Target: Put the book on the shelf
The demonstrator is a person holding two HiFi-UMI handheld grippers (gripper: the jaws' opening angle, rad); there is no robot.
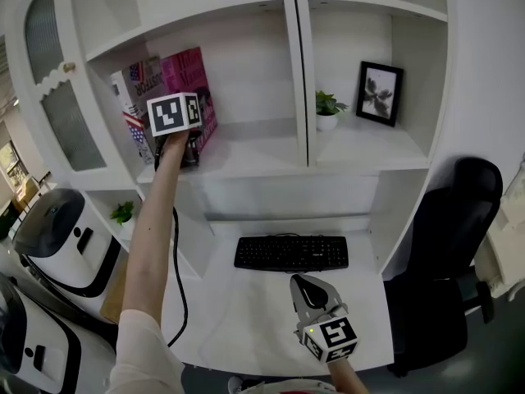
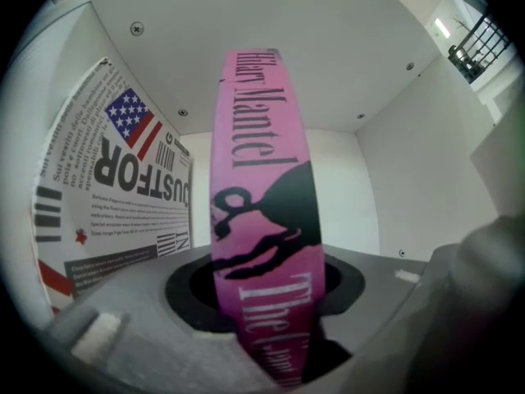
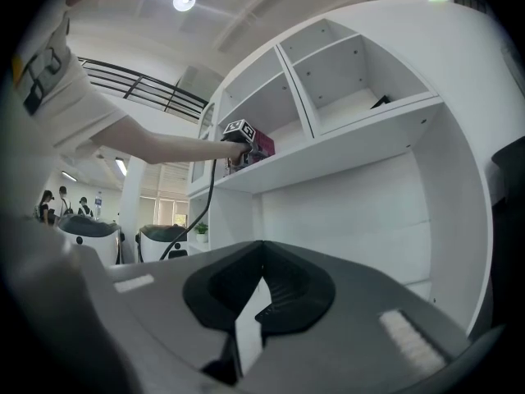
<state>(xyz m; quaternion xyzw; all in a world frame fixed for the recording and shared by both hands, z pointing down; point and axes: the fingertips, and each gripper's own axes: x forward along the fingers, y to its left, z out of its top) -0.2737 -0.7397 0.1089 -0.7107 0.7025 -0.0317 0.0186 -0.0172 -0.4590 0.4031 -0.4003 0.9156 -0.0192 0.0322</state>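
A: What do you have on the far left?

B: At the left end of the upper shelf (image 1: 254, 150) stands a book with newsprint and a flag (image 1: 135, 84), upright against the side wall. Just beside it, on its right, your pink book (image 1: 187, 71) stands upright on the same shelf board, its spine facing you.

A: And your left gripper (image 1: 191, 142)?

B: You reach it up to that shelf, arm stretched out. In the left gripper view the pink spine stands between its jaws. The jaws are apart: the book lies close against one jaw, and a dark gap shows between the book and the other, so you aren't clamping it.

A: Further right?

B: A black keyboard (image 1: 291, 253) lies on the white tabletop (image 1: 246, 302) below the shelf. Your right gripper (image 1: 302, 284) hangs low over the front of that tabletop, near the keyboard but apart from it. In the right gripper view its jaws meet at the tips and hold nothing.

A: Anything beyond that?

B: In the next shelf compartment to the right you have a small potted plant (image 1: 326, 109) and then a framed picture (image 1: 379, 93) leaning on the back wall. A black chair (image 1: 447, 245) stands at the tabletop's right end
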